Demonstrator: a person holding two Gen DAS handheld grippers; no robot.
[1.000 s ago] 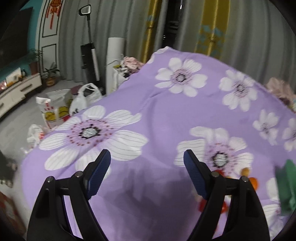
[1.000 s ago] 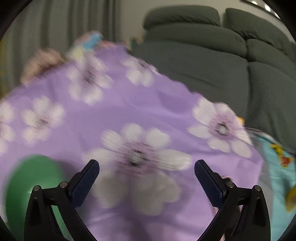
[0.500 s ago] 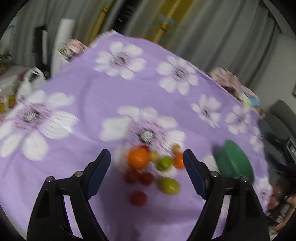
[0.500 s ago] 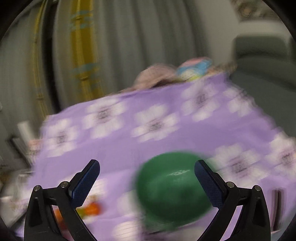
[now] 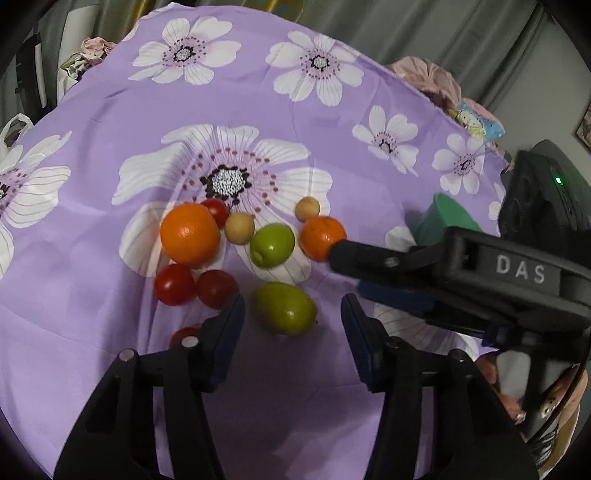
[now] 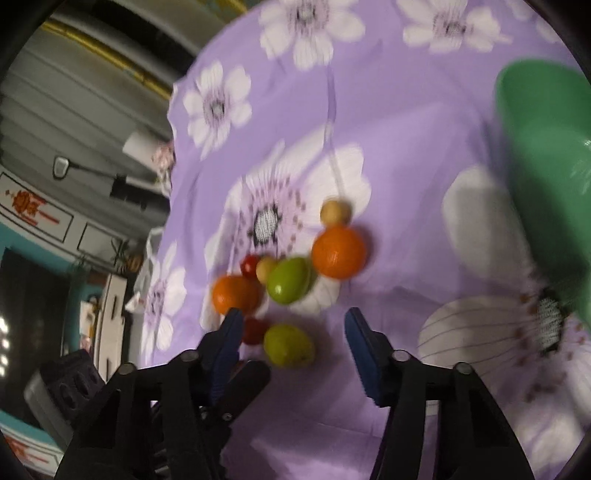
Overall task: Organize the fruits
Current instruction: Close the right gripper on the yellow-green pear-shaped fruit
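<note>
Several fruits lie on a purple flowered cloth (image 5: 110,122): a big orange (image 5: 189,233), a small orange (image 5: 320,237), two green fruits (image 5: 272,244) (image 5: 285,307), two tan round fruits (image 5: 240,228), red tomatoes (image 5: 173,284). My left gripper (image 5: 291,317) is open, its fingers either side of the nearer green fruit. My right gripper (image 6: 291,325) is open just above the same green fruit (image 6: 288,345); it shows in the left wrist view (image 5: 461,280) reaching in from the right. A green bowl (image 6: 546,155) stands to the right.
The cloth's far edge drops off toward grey curtains (image 5: 424,26). A pink bundle (image 5: 428,74) sits at the far right edge. Bags (image 5: 11,129) and furniture (image 6: 110,306) stand on the floor to the left.
Both grippers have swung over the fruit pile and lowered toward it. The right gripper has moved from over the green bowl to the fruits and entered the left wrist view.
</note>
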